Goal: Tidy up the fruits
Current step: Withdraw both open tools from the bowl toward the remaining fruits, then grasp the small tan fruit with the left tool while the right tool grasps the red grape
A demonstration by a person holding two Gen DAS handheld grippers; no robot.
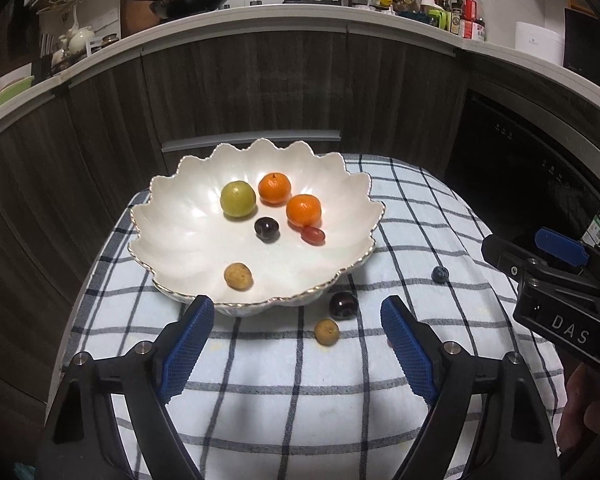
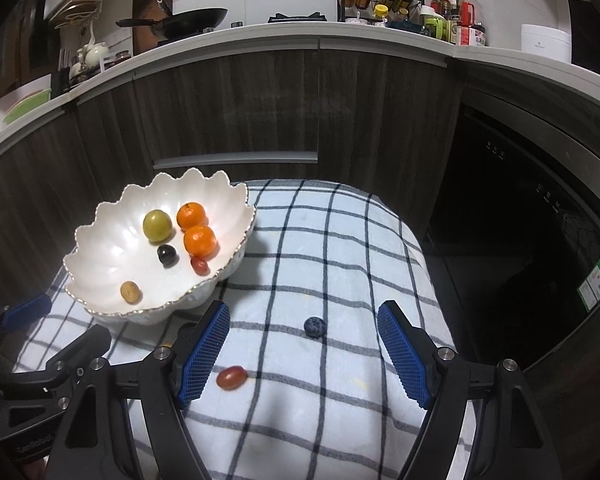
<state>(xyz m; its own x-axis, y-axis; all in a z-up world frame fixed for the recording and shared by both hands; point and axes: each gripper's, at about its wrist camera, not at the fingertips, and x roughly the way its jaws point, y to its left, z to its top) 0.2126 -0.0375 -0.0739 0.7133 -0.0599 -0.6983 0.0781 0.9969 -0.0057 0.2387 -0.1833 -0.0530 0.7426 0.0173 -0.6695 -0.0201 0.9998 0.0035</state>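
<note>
A white scalloped bowl (image 1: 172,240) (image 2: 100,248) on the checked cloth holds a green fruit (image 1: 238,199), two oranges (image 1: 275,188) (image 1: 303,210), a dark grape (image 1: 266,229), a red tomato (image 1: 313,235) and a tan longan (image 1: 238,276). Outside it lie a dark grape (image 1: 343,305), a tan longan (image 1: 326,331), a blueberry (image 1: 440,275) (image 2: 315,326) and a red tomato (image 2: 231,377). My left gripper (image 1: 296,308) is open, with the loose grape and longan ahead between its fingers. My right gripper (image 2: 303,312) is open over the blueberry, touching nothing.
The checked cloth (image 2: 340,240) covers a small rounded table with edges close on every side. Dark cabinets (image 1: 260,92) and a counter with a wok (image 1: 192,0) and bottles (image 1: 468,16) stand behind. A dark appliance (image 2: 520,220) is at the right.
</note>
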